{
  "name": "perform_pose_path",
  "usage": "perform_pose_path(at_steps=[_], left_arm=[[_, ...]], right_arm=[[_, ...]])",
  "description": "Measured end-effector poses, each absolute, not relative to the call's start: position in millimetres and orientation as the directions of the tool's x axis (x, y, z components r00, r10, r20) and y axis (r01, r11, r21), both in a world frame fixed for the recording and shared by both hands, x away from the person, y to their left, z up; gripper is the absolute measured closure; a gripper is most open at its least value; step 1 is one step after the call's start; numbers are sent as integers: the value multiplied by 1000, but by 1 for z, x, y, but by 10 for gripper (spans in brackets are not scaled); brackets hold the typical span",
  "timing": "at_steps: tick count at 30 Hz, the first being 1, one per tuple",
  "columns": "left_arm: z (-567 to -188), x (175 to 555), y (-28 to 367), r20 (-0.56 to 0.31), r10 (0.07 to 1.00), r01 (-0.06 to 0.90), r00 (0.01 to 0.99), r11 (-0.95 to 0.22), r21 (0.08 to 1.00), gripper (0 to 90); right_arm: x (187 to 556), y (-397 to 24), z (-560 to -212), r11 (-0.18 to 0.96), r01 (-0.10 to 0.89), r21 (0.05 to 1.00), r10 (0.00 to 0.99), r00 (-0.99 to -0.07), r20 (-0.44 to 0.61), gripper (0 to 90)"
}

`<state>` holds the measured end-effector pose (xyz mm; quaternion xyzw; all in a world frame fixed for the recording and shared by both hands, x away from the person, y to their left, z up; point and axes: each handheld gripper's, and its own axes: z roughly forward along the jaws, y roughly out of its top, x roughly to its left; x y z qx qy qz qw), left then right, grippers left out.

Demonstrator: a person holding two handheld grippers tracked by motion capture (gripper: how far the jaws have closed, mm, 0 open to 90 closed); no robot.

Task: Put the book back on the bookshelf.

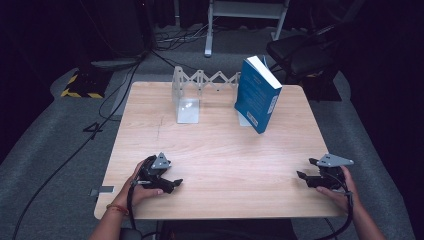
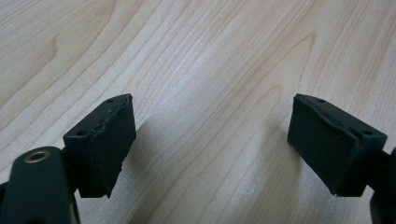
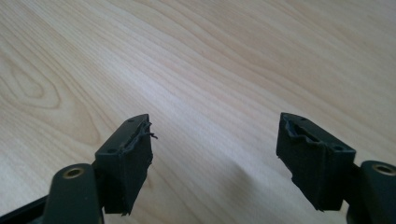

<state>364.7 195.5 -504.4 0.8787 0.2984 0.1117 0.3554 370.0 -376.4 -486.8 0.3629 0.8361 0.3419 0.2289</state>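
Note:
A blue book (image 1: 257,93) stands tilted at the back right of the wooden table (image 1: 215,150), leaning by a white expandable book rack (image 1: 192,95). My left gripper (image 1: 172,181) rests near the front left edge, open, held by a hand. My right gripper (image 1: 306,169) sits near the front right edge, open too. In the left gripper view, my left gripper (image 2: 212,140) has bare wood between its black pads (image 2: 109,144). In the right gripper view, my right gripper (image 3: 215,156) also holds nothing between its pads (image 3: 128,163).
A black chair (image 1: 305,50) stands behind the table at the right. Cables (image 1: 115,95) run over the grey floor at the left. A white frame leg (image 1: 209,30) stands at the back.

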Motion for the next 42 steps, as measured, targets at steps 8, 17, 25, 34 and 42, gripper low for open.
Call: perform_pose_path(at_steps=[8, 17, 25, 34, 42], left_arm=[[-504, 365, 196, -19, 609, 450, 793, -565, 692, 158], [-504, 365, 196, -18, 615, 454, 788, -562, 691, 158], [-504, 367, 196, -19, 611, 452, 791, -564, 691, 154], [-504, 367, 196, -20, 608, 450, 794, -566, 690, 154], [-504, 368, 196, -20, 614, 455, 789, -562, 691, 154]], right_arm=[[355, -407, -503, 387, 538, 749, 820, -572, -13, 224], [350, -413, -504, 371, 559, 741, 835, -551, -3, 194], [350, -414, -504, 368, 562, 740, 838, -546, -1, 194], [351, -414, -504, 360, 567, 741, 846, -534, -2, 194], [351, -414, -504, 359, 568, 740, 846, -533, -2, 194]])
